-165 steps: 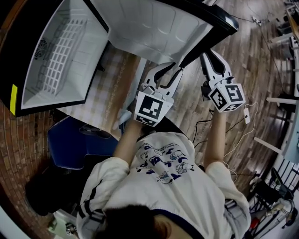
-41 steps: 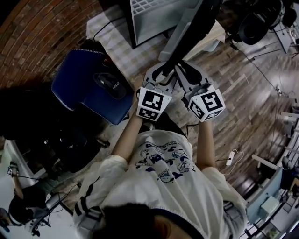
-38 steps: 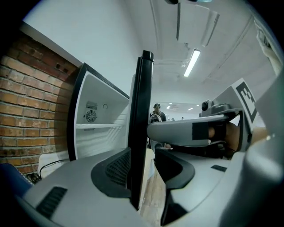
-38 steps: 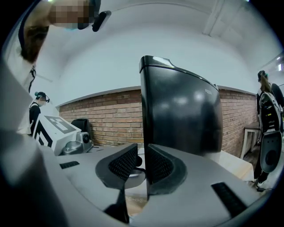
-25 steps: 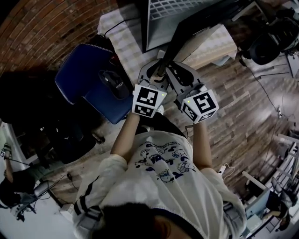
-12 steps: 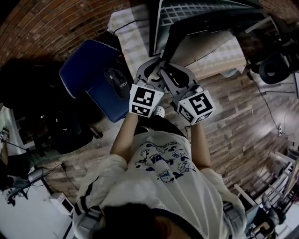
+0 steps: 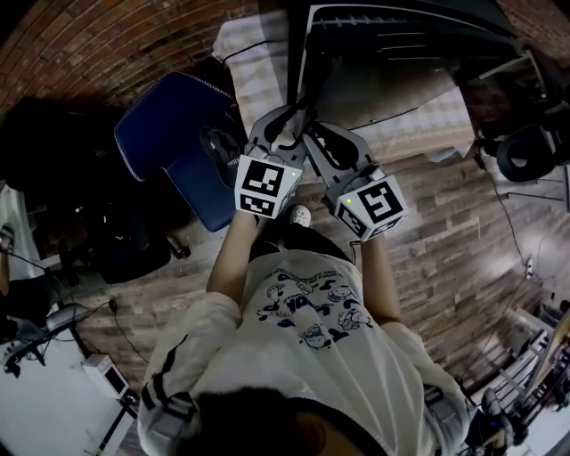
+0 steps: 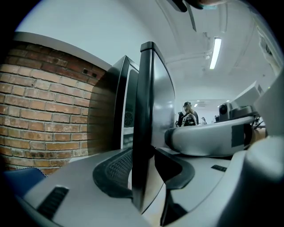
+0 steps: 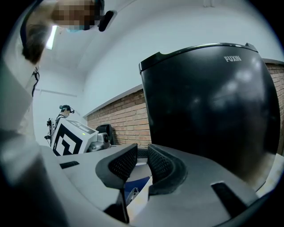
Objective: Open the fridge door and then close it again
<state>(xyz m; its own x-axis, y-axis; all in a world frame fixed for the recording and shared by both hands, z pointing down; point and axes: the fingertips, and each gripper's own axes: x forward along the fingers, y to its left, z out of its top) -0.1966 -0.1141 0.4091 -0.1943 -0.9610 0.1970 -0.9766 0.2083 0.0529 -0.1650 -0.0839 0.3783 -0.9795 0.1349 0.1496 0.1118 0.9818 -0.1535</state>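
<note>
Head view: I am holding my left gripper [image 7: 287, 114] and right gripper [image 7: 313, 135] side by side, both pointing at the free edge of the fridge door [image 7: 401, 22]. The door is running away ahead of my fingertips. A blue chair [image 7: 169, 134] is sitting off to the left of my left fingers, with wood floor [image 7: 445, 205] below my right ones.

Left gripper view: the door's edge [image 8: 153, 97] is standing upright right between my fingers. The left pad [image 8: 113, 170] is lying against its dark rim and the other pad is meeting its grey inner face, so I am clamping the door here, though these jaws have just been easing open a little. A brick wall [image 8: 44, 111] is showing left of my left finger.

Right gripper view: my fingers [image 9: 122, 164] are standing close together with a narrow gap, gripping nothing. The door's glossy black front [image 9: 208, 111] is rising just right of my right finger; contact I cannot tell.
</note>
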